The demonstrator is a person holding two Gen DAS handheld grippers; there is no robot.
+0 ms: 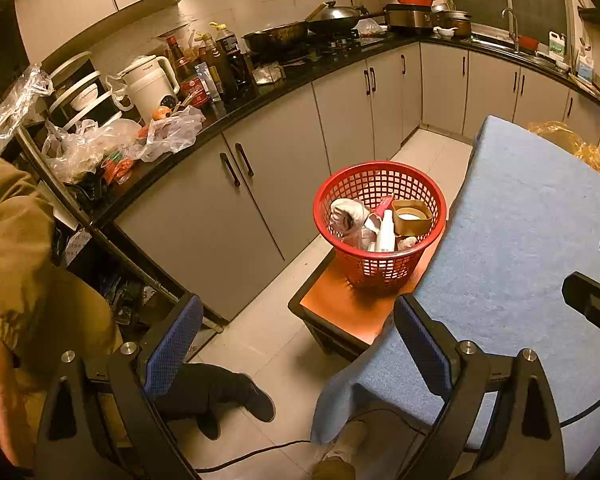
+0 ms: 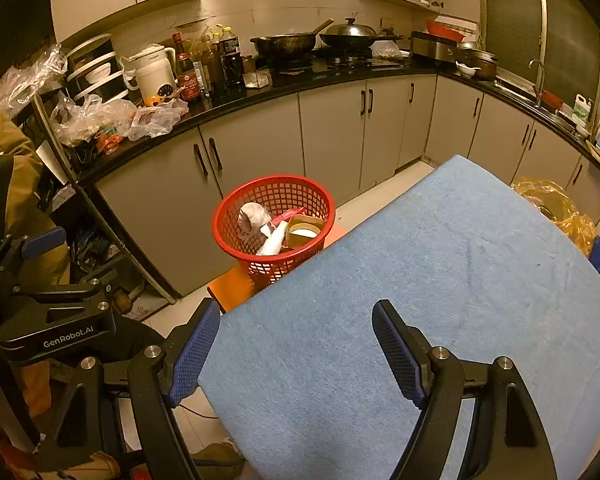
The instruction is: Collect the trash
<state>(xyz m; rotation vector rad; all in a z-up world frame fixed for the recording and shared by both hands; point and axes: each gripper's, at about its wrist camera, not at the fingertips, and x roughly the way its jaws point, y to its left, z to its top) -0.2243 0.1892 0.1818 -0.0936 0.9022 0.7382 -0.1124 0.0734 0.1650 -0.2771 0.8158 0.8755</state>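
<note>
A red mesh basket [image 1: 380, 184] stands on an orange stool [image 1: 352, 304] beside the blue-covered table [image 1: 520, 240]. It holds a crumpled white wad [image 1: 346, 216], a white tube [image 1: 386, 232], a red wrapper and a brown tape roll [image 1: 412, 216]. The basket also shows in the right wrist view [image 2: 274, 196]. My left gripper [image 1: 296, 348] is open and empty, held above the floor and the table's near corner. My right gripper [image 2: 296, 352] is open and empty above the blue table [image 2: 420, 280].
A black kitchen counter [image 1: 260, 92] with grey cabinets runs along the far side, crowded with bottles, a white kettle [image 1: 152, 84], pans and plastic bags [image 1: 100, 144]. A yellow plastic bag [image 2: 556, 208] lies beyond the table's far right. The person's feet and a cable are on the tiled floor.
</note>
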